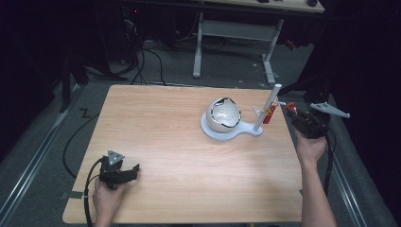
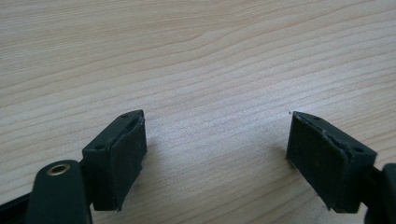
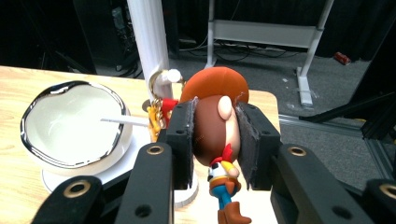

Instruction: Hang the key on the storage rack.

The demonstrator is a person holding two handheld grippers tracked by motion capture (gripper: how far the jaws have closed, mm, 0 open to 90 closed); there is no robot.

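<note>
Cowboy figurine clamped by the head between the two black jaws of the right gripper, centre of the right gripper view. Long axis roughly vertical in that view: orange-brown hat at top, face turned right, red neckerchief, yellow-and-white torso, blue legs and brown boot hanging toward the bottom edge, slightly tilted to the right. Jaw pads pressed on both sides of the head; gap narrow, set by the head's width.

In the high view, right gripper at right centre, beyond the table's right edge, held by the right hand; a red-orange speck of the figurine visible at its front, too small for detail there.

Just left of the figurine, white upright post on a flat white base, leaning a little to the right in the high view. Peg on the post carrying a small red and yellow charm. White bowl with dark shiny rim on the same base, left of the post; thin white stick across its opening.

Left gripper at lower left of the high view, resting on the wooden table, held by the left hand. Left gripper view: jaws spread wide, nothing between them but wood grain.
</note>
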